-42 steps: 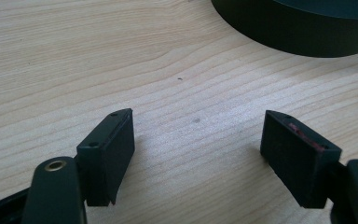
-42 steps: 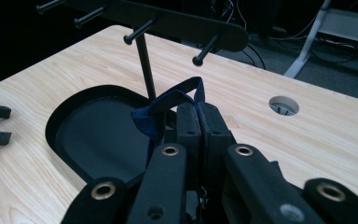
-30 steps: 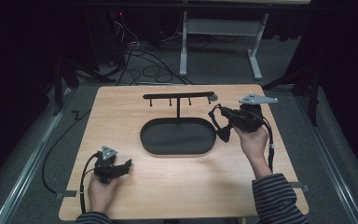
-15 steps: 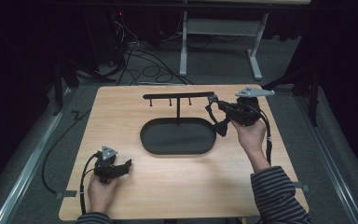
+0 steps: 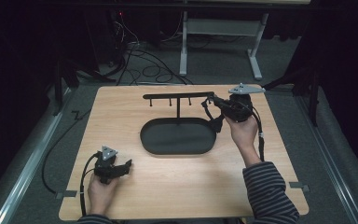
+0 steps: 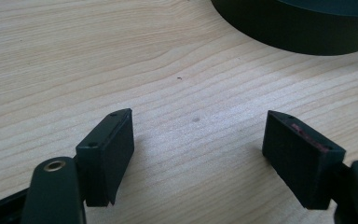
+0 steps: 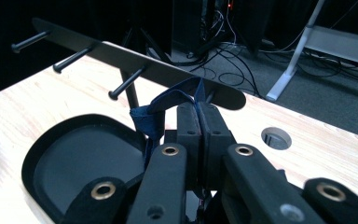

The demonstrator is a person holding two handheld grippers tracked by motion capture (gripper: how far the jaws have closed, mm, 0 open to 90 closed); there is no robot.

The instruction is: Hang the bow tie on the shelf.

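A black rack [image 5: 177,95] with several pegs stands on a post behind a black oval tray [image 5: 177,136] at the table's middle. My right gripper [image 5: 210,100] is at the rack's right end, shut on a dark blue fabric strap [image 7: 161,109]. In the right gripper view the strap's loop stands up at the closed jaw tips [image 7: 199,109], just in front of the rack bar [image 7: 135,60] and beside its rightmost peg. The strap's dark end hangs below the gripper [image 5: 218,122]. My left gripper [image 5: 128,164] rests on the table at the front left, its jaws wide open [image 6: 200,149] over bare wood.
The wooden table [image 5: 121,112] has a round cable hole [image 7: 276,138] near its far right. The tray's rim [image 6: 298,32] lies ahead of the left gripper. Cables and a desk frame [image 5: 219,42] are on the floor behind the table.
My right gripper has moved away from me and slightly left with the strap, up to the rack's right end. The left gripper has kept still.
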